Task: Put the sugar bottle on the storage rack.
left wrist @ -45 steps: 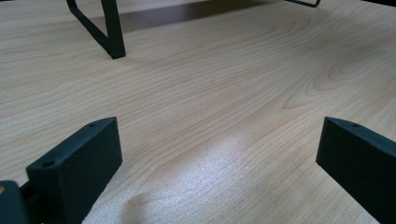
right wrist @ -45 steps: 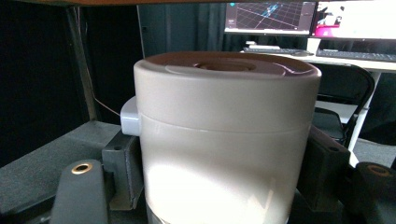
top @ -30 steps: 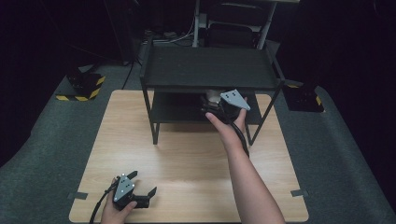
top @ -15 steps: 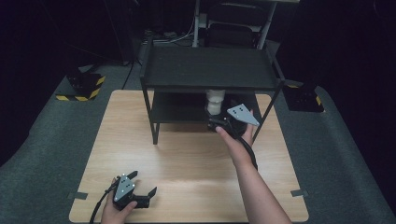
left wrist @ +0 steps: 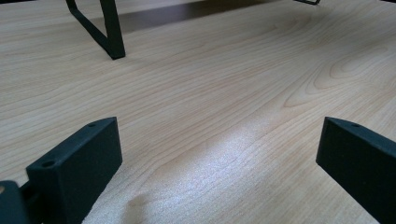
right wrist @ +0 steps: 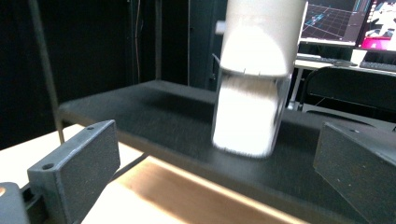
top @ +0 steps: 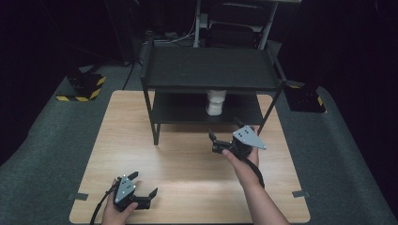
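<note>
1. White container [top: 216,101] stands upright on the lower shelf [top: 187,111] of the black rack [top: 209,69], toward the shelf's front edge, no gripper touching it. A second ago the right gripper was in under the top shelf at this spot; half a second ago it had drawn clear with the container left standing behind it. Judged from that, the placing is done and the hand is backing out.

2. Nearest the camera, the left gripper [top: 139,186] rests low on the wooden surface [top: 187,154] at the front left corner, its place unchanged across the three moments. Its jaws are spread wide and empty; the left gripper view shows bare wood grain between them and a rack leg [left wrist: 113,32] farther off.

3. Mid-surface, the right gripper [top: 224,136] now hovers in front of the rack, well apart from the container, its grey plate up and the forearm reaching in from the bottom right. Jaws released, nothing between them.

4. Farther on, the right gripper view looks straight at the container [right wrist: 252,88] framed between the spread jaws, its upper sleeve pale and a translucent lower part showing white fill; the picture is slightly blurred.

5. Beyond the rack, monitors [right wrist: 348,21] glow in a dark room.
</note>
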Tool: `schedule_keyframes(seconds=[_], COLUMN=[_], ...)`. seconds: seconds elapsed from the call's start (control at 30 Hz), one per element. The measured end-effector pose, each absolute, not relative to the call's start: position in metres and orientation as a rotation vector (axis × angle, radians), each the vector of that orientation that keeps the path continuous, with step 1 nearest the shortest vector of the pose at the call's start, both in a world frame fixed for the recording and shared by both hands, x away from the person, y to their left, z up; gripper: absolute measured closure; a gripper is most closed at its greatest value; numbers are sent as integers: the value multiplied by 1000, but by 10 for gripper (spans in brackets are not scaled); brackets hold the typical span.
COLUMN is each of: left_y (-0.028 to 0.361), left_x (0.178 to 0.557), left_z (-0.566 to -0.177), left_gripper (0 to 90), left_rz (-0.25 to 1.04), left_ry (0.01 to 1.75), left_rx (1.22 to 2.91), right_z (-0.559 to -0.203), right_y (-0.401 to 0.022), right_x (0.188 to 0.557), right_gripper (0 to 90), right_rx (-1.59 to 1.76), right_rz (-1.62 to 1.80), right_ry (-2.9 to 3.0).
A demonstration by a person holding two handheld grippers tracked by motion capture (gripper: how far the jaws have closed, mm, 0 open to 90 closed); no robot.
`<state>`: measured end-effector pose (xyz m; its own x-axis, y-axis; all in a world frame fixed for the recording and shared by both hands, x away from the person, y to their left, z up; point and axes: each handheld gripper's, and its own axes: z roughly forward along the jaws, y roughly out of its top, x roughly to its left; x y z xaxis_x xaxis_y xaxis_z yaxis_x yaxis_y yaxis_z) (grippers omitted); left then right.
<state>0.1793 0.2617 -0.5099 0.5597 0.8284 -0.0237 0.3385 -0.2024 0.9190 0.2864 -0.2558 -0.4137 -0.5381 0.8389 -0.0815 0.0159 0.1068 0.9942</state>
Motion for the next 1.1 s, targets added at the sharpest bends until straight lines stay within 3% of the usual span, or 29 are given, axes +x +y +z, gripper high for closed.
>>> schedule_keyframes(seconds=[1.1], left_y=[259], left_x=[178], left_z=[-510], left_gripper=[5], left_rz=[621], left_ry=[961], left_rx=[1784], right_z=[-504], right_y=[-328], right_x=[209], right_gripper=[0], right_rx=[948], right_rz=[1374], right_ry=[1808])
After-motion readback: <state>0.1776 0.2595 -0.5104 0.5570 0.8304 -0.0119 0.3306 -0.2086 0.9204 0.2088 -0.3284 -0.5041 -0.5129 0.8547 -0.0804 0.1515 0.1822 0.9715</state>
